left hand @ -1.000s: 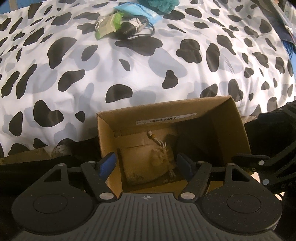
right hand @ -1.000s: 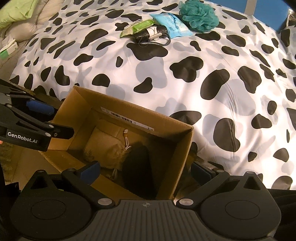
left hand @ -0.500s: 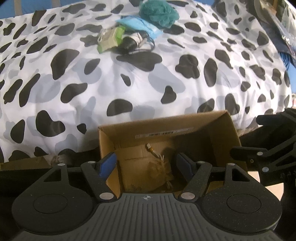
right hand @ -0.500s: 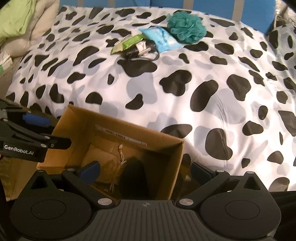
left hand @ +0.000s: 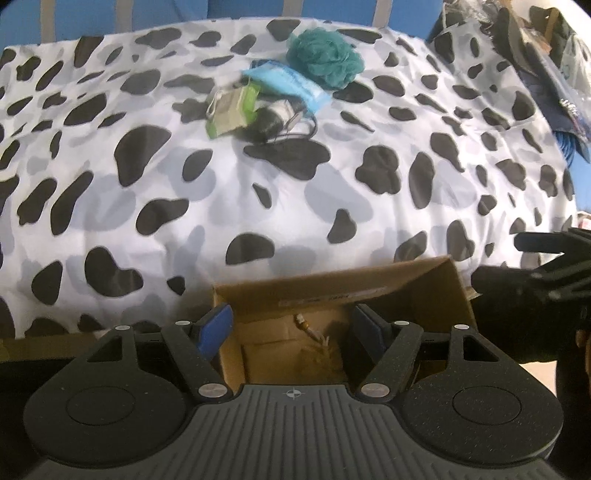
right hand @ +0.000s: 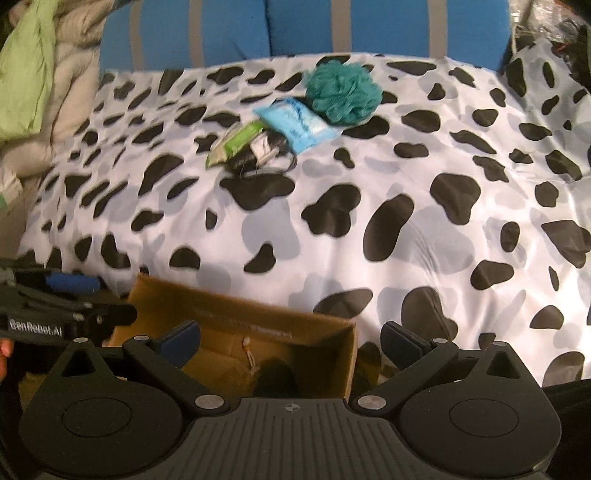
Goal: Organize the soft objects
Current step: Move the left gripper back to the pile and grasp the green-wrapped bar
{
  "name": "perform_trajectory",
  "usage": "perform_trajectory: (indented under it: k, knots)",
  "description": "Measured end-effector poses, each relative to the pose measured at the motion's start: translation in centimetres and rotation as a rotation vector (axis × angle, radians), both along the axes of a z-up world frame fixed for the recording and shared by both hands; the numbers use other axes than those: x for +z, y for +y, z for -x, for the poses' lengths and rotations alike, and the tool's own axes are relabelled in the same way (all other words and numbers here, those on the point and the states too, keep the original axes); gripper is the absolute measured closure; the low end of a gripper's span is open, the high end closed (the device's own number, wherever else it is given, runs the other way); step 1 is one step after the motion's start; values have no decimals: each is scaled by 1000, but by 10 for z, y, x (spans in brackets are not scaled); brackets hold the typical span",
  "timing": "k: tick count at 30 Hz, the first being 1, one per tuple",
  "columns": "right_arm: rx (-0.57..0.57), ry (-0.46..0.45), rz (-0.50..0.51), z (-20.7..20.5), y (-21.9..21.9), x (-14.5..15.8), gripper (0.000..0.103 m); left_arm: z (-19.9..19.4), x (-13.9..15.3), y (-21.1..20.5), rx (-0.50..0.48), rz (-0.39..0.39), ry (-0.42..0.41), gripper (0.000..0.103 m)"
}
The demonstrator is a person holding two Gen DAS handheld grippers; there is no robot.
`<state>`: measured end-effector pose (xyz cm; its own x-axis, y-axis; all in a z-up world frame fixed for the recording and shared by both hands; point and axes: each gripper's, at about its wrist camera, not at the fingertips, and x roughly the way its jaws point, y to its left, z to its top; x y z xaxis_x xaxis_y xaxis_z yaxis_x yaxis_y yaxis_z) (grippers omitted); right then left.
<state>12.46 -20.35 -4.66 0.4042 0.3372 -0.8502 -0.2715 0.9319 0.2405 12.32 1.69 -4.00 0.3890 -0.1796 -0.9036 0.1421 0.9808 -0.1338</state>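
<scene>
An open cardboard box (left hand: 454,291) (right hand: 332,354) stands at the near edge of the bed. Inside lie a tan drawstring pouch (left hand: 314,350) (right hand: 221,369) and a dark soft item (right hand: 277,373). My left gripper (left hand: 291,328) hangs open above the box with nothing between its fingers. My right gripper (right hand: 291,343) is also open and empty, straddling the box's right wall. Far up the bed lie a teal bath pouf (left hand: 325,59) (right hand: 343,90), a blue packet (left hand: 288,83) (right hand: 295,123), a green packet (left hand: 232,109) (right hand: 236,142) and a dark corded item (left hand: 277,120) (right hand: 258,158).
The bed carries a black-and-white cow-print cover (left hand: 258,206) (right hand: 369,221). A blue striped headboard (right hand: 295,29) backs it. Pale and green bedding (right hand: 33,74) is piled at the left, and dark clutter (left hand: 535,55) lies at the right edge.
Both grippers have risen and tilted up, so the box has slid lower in both views and more of the bed and the far items shows. Both stay open.
</scene>
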Motion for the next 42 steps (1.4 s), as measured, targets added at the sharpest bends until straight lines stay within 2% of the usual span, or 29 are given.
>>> perform_trajectory:
  k: [3,5,9,14,19,26,35,42]
  knots:
    - [-8,-28,-2,-8,0,6,0,-7,7,0,-34,62,-19,32]
    - [-1,-41,-3,-16,0,7,0,-13,12,-2,-51,75,-39,32]
    - [24,-74,27,-36,4,8,0,-29,19,-5,-77,47,-97,32]
    - [54,-117,55,-58,5,7,0,-54,18,2,-67,29,-127,32]
    - [67,-147,74,-83,5,4,0,-81,10,12,-62,1,-157,32]
    - [88,-184,81,-109,9,0,0,-119,0,33,-34,46,-212,32]
    - [121,-189,88,-124,10,-8,0,-163,-18,43,-32,91,-263,32]
    - [90,-144,63,-133,2,-16,0,-200,-42,38,-51,123,-224,32]
